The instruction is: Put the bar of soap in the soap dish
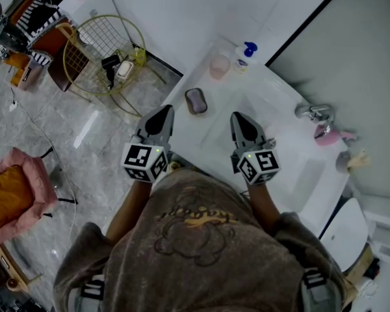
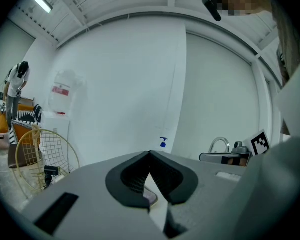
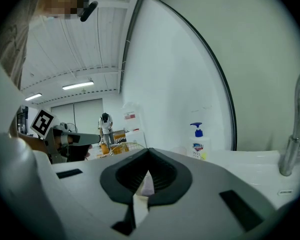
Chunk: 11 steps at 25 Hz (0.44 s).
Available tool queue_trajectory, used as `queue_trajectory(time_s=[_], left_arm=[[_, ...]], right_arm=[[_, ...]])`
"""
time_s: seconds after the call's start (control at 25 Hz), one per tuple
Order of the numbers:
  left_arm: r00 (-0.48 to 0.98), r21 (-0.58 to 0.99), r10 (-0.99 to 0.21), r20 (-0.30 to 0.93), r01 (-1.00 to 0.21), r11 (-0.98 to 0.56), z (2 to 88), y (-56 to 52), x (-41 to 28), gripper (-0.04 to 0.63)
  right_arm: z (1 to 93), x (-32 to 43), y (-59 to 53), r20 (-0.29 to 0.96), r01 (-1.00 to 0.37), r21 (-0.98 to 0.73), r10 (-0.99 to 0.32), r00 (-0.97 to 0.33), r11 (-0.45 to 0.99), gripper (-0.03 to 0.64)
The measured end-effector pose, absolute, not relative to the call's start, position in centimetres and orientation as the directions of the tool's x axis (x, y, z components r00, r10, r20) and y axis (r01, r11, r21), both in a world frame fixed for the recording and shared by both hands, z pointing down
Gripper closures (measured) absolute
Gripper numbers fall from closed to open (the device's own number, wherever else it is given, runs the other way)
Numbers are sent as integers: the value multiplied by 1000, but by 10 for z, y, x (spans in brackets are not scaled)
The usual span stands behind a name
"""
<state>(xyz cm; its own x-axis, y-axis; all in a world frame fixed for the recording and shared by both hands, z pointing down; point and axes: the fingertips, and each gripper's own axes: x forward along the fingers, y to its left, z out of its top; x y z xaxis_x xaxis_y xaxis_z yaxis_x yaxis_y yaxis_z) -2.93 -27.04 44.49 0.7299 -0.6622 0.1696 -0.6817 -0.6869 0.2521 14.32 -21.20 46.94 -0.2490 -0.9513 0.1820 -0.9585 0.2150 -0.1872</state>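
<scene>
A dark oval soap dish (image 1: 196, 101) lies on the white counter (image 1: 182, 119), left of the basin, and a mauve bar of soap (image 1: 195, 100) appears to lie inside it. My left gripper (image 1: 164, 114) hovers just in front of the dish, its jaws shut and empty. My right gripper (image 1: 240, 118) hangs over the basin's near side, also shut with nothing held. In the left gripper view the jaws (image 2: 150, 155) meet at their tips, and a sliver of the dish (image 2: 150, 197) shows below them. The right gripper view shows that gripper's (image 3: 148, 159) tips together.
A pink cup (image 1: 219, 65) and a pump bottle (image 1: 244, 53) with a blue top stand at the counter's back. The chrome faucet (image 1: 314, 111) and a pink object (image 1: 327, 136) are at the right. A gold wire table (image 1: 101, 54) stands on the floor to the left.
</scene>
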Motion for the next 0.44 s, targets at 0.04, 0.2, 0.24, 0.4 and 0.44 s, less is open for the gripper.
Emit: queue_trajectory(time_s=[0.04,0.2,0.24,0.4,0.44], left_arm=[[730,252,-662,172,-682,-687,445,-271,-29,591],[729,246,-661,179,-683,-687,448,-271,-29,591],[728,245,-661,180,-684,-687,449,-272,-28,591],[724,245,-667,175,-688,-683,447,-275,-28,591],[723,245,-669,173,-689,-682,447,-276,-28,591]], right_arm=[[470,144,-212,183,-959,-186,-951,-249,216,618],[473,145,-214,189,-956,-195,-948,-258,221,618],[474,145,-214,192,-956,-193,-947,-258,221,618],[477,147,-219,199,-957,-186,-946,-257,221,618],[477,148,-220,199,-957,-186,-946,-256,220,618]])
